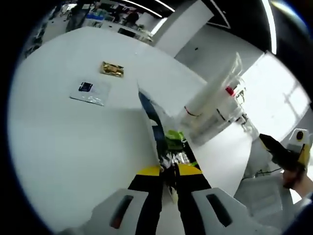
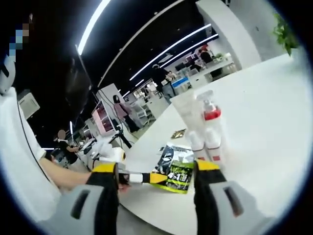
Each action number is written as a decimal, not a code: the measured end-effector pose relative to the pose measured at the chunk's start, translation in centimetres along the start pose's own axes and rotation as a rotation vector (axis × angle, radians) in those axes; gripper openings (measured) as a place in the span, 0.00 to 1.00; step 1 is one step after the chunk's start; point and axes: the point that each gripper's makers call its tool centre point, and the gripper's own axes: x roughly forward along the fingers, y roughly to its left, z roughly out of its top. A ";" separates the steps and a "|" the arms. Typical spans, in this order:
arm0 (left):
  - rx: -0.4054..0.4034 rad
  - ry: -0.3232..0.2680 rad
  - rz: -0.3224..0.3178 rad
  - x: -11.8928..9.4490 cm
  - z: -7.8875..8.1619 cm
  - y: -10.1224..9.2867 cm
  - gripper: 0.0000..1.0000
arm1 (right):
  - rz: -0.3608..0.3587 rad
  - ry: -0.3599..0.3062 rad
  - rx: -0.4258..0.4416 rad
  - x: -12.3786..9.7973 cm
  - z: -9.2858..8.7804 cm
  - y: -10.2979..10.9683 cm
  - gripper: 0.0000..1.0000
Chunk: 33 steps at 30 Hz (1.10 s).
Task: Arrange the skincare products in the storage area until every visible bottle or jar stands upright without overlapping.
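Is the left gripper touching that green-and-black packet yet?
Touching. In the left gripper view, the left gripper is shut on the packet, whose edge sits between the yellow tips.

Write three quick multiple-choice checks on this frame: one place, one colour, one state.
1. Where is the gold packet?
A on the white table, apart from the bottles
B in the right tongs
C atop the bottles
2. What colour is the pump bottle collar?
A blue
B red
C green
3. The left tongs are:
A open and empty
B shut on the green-black pouch
C shut on a bottle
Key: 1 A, it lies flat on bare tabletop; 2 B, a red band sits under the pump; 3 B, both jaws pinch the pouch.
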 end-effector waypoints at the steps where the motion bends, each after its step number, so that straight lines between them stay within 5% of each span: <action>1: 0.006 0.001 0.006 0.0 0.0 0.1 0.07 | 0.000 -0.001 0.000 0.0 0.0 0.0 0.63; 33: 0.476 0.081 0.200 -1.1 0.9 1.5 0.31 | -0.019 0.003 0.001 -0.4 -0.3 -0.8 0.63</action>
